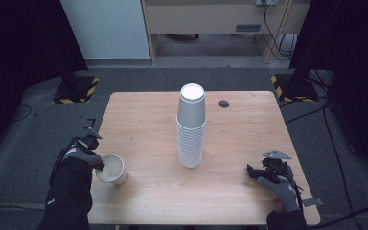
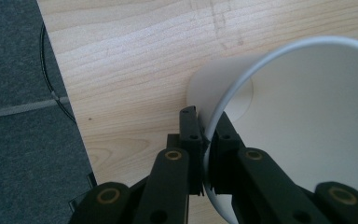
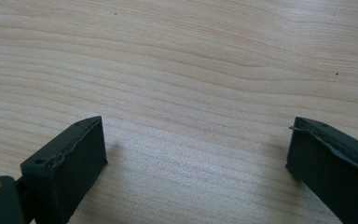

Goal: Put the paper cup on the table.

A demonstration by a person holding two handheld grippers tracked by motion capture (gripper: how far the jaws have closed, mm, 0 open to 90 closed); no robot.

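We see the left gripper (image 2: 206, 140) pinching the rim of a paper cup (image 1: 111, 168), left of the cup stack (image 1: 191, 127). Right gripper (image 3: 196, 154), right of stack: jaws wide apart, nothing btw them.

Wooden table (image 1: 153, 120) bears a cup stack (image 1: 191, 127); single cup (image 1: 111, 169) perhaps tilted

Cup stack (image 1: 191, 125) blocks table (image 1: 249, 191) center; L/R sides free.
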